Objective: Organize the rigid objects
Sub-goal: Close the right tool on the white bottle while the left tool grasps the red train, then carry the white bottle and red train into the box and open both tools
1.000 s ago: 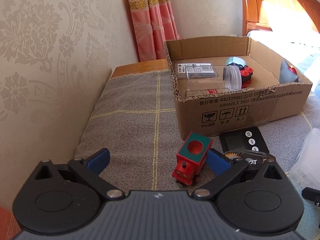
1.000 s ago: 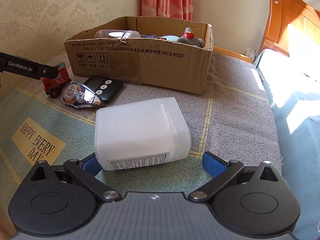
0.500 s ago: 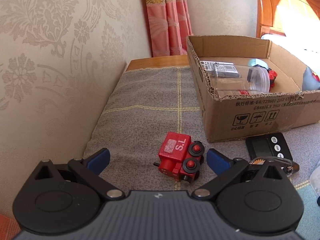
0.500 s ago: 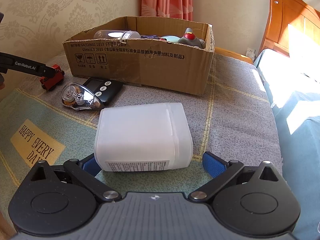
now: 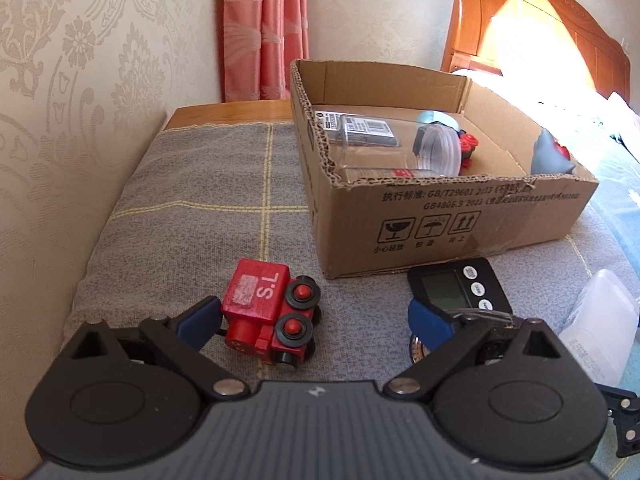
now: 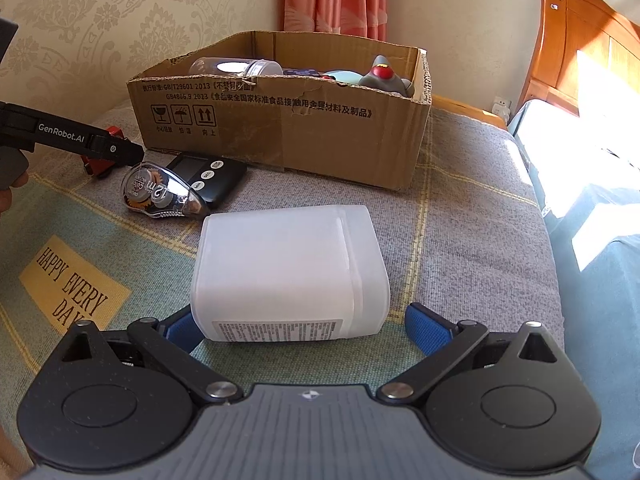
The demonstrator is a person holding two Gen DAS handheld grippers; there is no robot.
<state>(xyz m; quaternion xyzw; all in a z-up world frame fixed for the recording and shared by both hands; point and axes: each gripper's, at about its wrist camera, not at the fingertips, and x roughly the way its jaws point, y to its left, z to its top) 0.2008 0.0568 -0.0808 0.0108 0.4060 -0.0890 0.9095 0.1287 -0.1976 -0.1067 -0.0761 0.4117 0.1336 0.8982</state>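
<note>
A red toy train [image 5: 270,314] lies on its side on the grey cloth, between the fingers of my open left gripper [image 5: 314,318], close to the left pad. The cardboard box [image 5: 460,216] stands beyond it and holds a clear jar [image 5: 404,152] and other items. My right gripper [image 6: 300,324] is open around the near end of a white plastic container [image 6: 288,272] lying on the cloth. The box also shows in the right wrist view [image 6: 288,124].
A black timer [image 5: 456,284] and a clear tape dispenser [image 6: 160,194] lie in front of the box. A wallpapered wall runs along the left. A wooden bed headboard [image 6: 584,48] stands at the right. The left gripper's arm [image 6: 68,140] reaches in from the left.
The red train has tipped from upright onto its side and now lies between the left gripper's fingers. The left gripper has shifted left. The right gripper has moved closer around the white container.
</note>
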